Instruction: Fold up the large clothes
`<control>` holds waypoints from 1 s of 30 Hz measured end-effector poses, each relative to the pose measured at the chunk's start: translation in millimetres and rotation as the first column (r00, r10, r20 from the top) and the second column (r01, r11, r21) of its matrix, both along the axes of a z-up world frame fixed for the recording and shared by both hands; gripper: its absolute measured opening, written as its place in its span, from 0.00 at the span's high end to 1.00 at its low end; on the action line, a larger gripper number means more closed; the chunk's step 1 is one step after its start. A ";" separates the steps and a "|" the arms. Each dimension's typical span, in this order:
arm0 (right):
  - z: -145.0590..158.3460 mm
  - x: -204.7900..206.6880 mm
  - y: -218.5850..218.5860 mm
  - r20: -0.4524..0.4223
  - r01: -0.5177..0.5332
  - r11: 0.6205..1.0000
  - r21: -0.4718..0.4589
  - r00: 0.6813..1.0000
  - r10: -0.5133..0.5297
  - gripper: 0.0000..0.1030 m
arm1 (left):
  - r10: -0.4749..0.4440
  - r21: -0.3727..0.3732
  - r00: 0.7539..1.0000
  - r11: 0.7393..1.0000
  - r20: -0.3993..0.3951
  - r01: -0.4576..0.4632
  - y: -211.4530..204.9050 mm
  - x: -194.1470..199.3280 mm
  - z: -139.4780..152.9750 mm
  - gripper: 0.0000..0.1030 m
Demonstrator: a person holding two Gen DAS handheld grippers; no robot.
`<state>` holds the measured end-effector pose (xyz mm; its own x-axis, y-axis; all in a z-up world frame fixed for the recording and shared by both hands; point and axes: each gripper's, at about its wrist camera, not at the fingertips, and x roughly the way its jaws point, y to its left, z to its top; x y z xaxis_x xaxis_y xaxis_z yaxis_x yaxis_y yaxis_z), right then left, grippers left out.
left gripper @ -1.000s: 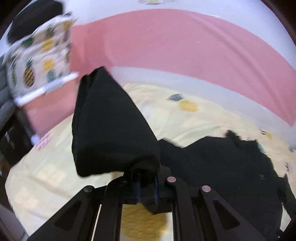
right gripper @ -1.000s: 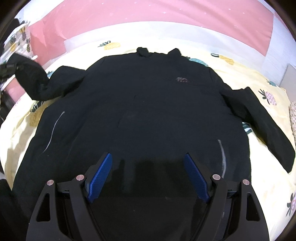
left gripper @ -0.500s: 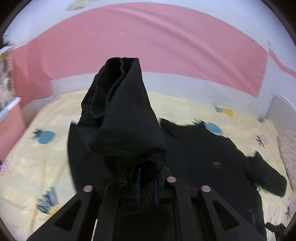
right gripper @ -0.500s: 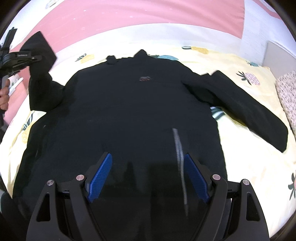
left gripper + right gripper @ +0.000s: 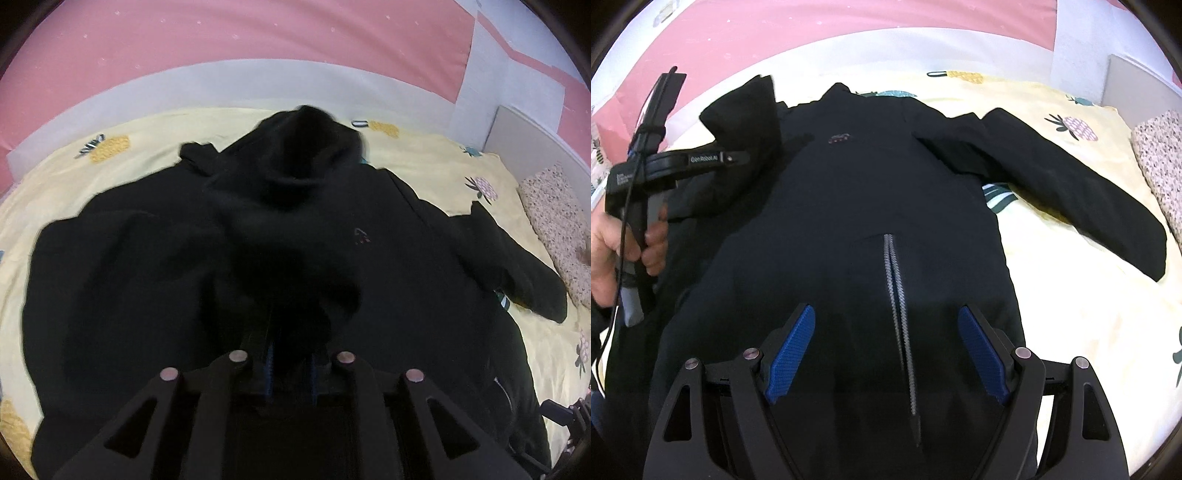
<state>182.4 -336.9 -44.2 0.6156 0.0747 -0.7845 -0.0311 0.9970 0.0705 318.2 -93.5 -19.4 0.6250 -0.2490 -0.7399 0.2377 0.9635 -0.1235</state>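
A black jacket (image 5: 868, 203) lies spread front-up on the bed, collar at the far end. My left gripper (image 5: 291, 354) has the jacket's left sleeve (image 5: 295, 177) between its blue pads, with the cuff standing up over the chest. Its jaws are opening, with the fabric still pinched between them. From the right wrist view, the left gripper (image 5: 738, 158) hangs over the jacket's left shoulder with the sleeve (image 5: 750, 110) rising from it. My right gripper (image 5: 886, 350) is open above the jacket's lower front, nothing between its fingers, the silver zipper (image 5: 897, 295) below. The other sleeve (image 5: 1052, 177) lies stretched out to the right.
The bed has a yellow sheet (image 5: 1071, 295) with a pineapple print. A speckled pillow (image 5: 1160, 158) lies at the right edge. A pink and white wall (image 5: 258, 48) runs behind the bed. A person's hand (image 5: 613, 240) grips the left gripper's handle at the left.
My left gripper has swung from the bed's left side over the jacket's body and come lower, carrying the sleeve. The right gripper has drifted so that the zipper sits between its fingers.
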 end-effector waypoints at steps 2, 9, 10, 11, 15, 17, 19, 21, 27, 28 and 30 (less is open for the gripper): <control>-1.9 2.6 -2.7 -0.003 0.006 1.000 0.004 1.000 -0.006 0.22 | -0.025 -0.034 0.999 0.999 -0.039 0.024 -5.6 4.8 -7.2 0.55; 1.5 9.3 -3.7 0.001 0.007 1.000 0.023 1.000 -0.007 0.22 | -0.101 -0.171 0.992 0.981 -0.074 0.087 -9.1 -3.4 1.2 0.20; 3.9 10.6 -3.3 0.005 0.005 1.000 0.029 1.000 -0.005 0.22 | -0.102 -0.181 0.992 0.980 -0.071 0.088 -7.1 -5.8 5.1 0.20; 5.4 11.9 -2.3 0.007 0.004 1.000 0.030 1.000 -0.005 0.22 | -0.105 -0.192 0.992 0.977 -0.065 0.091 -3.5 -9.9 10.3 0.20; 13.3 25.1 1.5 0.021 -0.006 0.999 0.050 1.000 0.005 0.22 | -0.095 -0.207 0.995 0.974 -0.014 0.090 15.2 -24.7 32.1 0.20; 15.7 37.4 5.7 0.025 -0.014 0.997 0.075 1.000 0.012 0.22 | -0.059 -0.196 0.998 0.979 0.009 0.059 37.2 -27.2 39.8 0.20; 17.3 53.5 11.8 0.028 -0.026 0.995 0.099 0.999 0.023 0.22 | -0.002 -0.168 1.000 0.986 0.028 0.006 64.7 -25.0 42.9 0.21; 18.1 77.0 21.0 0.032 -0.046 0.991 0.125 0.999 0.043 0.22 | 0.068 -0.126 0.997 0.990 0.030 -0.064 94.5 -20.5 41.3 0.29; 2.1 155.9 43.0 -0.022 -0.052 0.975 0.215 0.998 0.058 0.39 | 0.265 -0.046 0.964 0.963 -0.037 -0.267 175.2 -6.2 12.7 0.59; -3.9 167.6 45.2 -0.051 -0.040 0.972 0.231 0.997 0.053 0.56 | 0.283 -0.044 0.957 0.957 -0.055 -0.286 182.7 -5.0 5.9 0.61; -12.1 184.0 51.5 -0.081 -0.049 0.967 0.249 0.994 0.071 0.87 | 0.302 -0.054 0.950 0.950 -0.084 -0.307 190.5 -2.6 -7.1 0.63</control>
<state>366.5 -285.4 -56.3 0.5328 0.3070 -0.7886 -0.0730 0.9451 0.3186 315.5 97.0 -26.5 0.6228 -0.1049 -0.7753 -0.0778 0.9778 -0.1948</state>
